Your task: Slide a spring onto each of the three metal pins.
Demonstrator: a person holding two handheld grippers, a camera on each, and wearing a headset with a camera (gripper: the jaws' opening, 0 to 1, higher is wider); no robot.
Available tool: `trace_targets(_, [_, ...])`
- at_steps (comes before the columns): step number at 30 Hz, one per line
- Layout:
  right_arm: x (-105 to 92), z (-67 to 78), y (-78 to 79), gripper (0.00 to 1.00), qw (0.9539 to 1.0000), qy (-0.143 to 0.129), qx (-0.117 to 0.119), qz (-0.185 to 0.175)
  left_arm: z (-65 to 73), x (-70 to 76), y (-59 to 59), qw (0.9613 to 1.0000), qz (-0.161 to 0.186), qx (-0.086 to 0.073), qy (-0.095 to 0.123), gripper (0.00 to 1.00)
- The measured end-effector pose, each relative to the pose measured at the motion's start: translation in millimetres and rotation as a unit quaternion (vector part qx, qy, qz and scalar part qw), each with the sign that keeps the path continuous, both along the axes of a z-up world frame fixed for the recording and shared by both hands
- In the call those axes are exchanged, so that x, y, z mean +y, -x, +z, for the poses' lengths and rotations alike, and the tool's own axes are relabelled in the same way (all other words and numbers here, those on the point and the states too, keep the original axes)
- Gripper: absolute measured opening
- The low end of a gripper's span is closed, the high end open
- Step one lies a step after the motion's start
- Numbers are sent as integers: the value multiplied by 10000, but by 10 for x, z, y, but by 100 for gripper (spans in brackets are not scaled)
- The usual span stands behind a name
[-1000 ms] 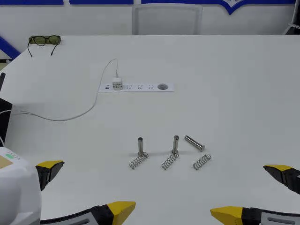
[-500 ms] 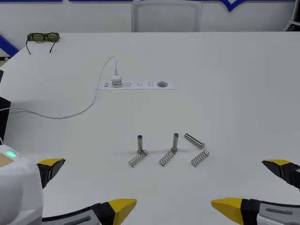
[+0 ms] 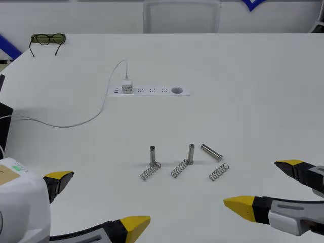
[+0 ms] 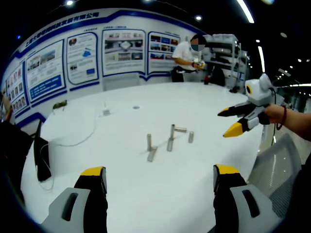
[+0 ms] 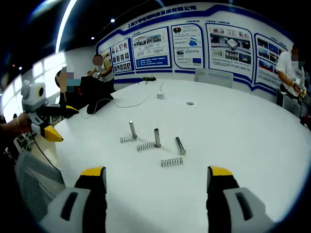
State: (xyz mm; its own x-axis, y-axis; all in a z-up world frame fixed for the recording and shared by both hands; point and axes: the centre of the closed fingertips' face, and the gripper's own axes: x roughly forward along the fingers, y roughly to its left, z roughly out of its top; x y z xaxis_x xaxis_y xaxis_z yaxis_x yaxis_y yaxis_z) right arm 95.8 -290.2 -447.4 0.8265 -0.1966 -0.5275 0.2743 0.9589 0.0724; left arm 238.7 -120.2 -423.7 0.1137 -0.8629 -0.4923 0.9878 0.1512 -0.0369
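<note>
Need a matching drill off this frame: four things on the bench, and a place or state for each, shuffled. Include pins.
Things:
1. rightmost pin
2. middle pin
3. glasses
4. white charger

Place or state:
A. standing upright
B. plugged into the power strip
C. lying on its side
D. far left corner of the table

Pairs: 1-C, 2-A, 3-D, 4-B
</note>
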Motion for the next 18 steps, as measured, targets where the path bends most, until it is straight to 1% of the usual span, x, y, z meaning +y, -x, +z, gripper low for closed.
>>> trace_targets(6, [-66, 10, -111, 84, 10000, -11, -47, 55, -20, -13, 10, 10000, -20, 15, 6, 92])
trace_targets(10, [-145, -4, -196, 83, 9999, 2, -31, 107, -33, -19, 15, 10000, -17, 32, 18, 92])
trace_targets(14, [-235, 10, -314, 82, 9999, 9, -93, 82, -49, -26, 21, 10000, -8, 52, 25, 92])
trace_targets(18, [-310, 5, -421, 79, 9999, 56, -87, 128, -58, -43, 29, 10000, -33, 37, 41, 93])
